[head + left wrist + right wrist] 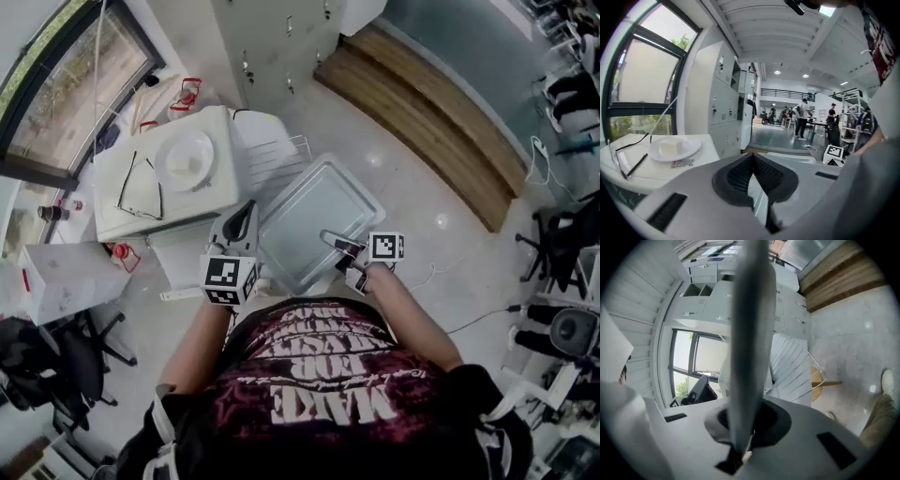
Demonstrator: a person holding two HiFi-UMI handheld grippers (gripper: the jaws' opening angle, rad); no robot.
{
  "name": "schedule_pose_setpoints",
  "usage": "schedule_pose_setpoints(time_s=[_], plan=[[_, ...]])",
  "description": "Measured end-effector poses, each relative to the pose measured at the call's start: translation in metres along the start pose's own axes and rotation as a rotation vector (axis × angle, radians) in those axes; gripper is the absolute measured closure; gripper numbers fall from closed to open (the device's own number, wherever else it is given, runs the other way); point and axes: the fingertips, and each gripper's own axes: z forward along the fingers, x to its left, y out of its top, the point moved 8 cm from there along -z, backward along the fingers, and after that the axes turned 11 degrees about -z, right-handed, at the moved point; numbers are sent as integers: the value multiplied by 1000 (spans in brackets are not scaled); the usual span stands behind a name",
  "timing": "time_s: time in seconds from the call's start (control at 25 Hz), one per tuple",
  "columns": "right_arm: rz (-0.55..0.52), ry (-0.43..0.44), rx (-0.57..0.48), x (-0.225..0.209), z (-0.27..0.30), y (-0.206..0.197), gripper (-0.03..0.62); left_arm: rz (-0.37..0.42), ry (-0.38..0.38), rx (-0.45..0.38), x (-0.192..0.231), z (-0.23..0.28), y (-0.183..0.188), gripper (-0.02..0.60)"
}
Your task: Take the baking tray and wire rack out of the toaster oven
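Two grippers, both clamped on the baking tray (314, 211). It is held in the air over the floor, dead centre in the head view and just in front of the person's torso.

- left gripper (247, 218): jaws closed on the tray's 9 o'clock edge; its own view shows the thin metal rim (757, 199) pinched between the pads (736, 176)
- right gripper (336, 242): jaws shut on the 4 o'clock edge (tray (747, 333) seen edge-on, running straight up from the jaws)
- wire rack (274, 152): at 11 o'clock from the tray, beside the white tabletop (112, 211), apart from the tray
- plate (185, 159) and glasses (141, 187) sit on that top, at 10 o'clock
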Motion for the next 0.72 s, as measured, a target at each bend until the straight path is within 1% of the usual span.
schedule_pose_setpoints(time_s=[0.04,0.08,0.16,0.28,0.36,0.4,0.52,0.64,0.72], plan=[[-29,47,58,-5,2,13,582,-28,62,-15,-5,3,-1,575],[-57,76,121,-11,3,25,582,-53,119,-33,-11,5,-2,575],[-87,89,232,-25,1,49,582,-84,212,-68,-24,13,-2,575],[-100,108,349,-42,-4,78,582,-146,331,-116,-45,24,-3,575],[-110,118,425,-46,-7,96,582,-190,405,-147,-60,25,-2,575],[-130,136,458,-46,-6,103,582,-202,438,-156,-68,24,-2,575],[-167,185,525,-45,-4,117,582,-217,514,-162,-87,19,-3,575],[-166,188,557,-48,2,120,582,-215,546,-160,-91,12,-3,575],[-167,183,570,-50,11,120,582,-206,563,-164,-83,4,-1,575]])
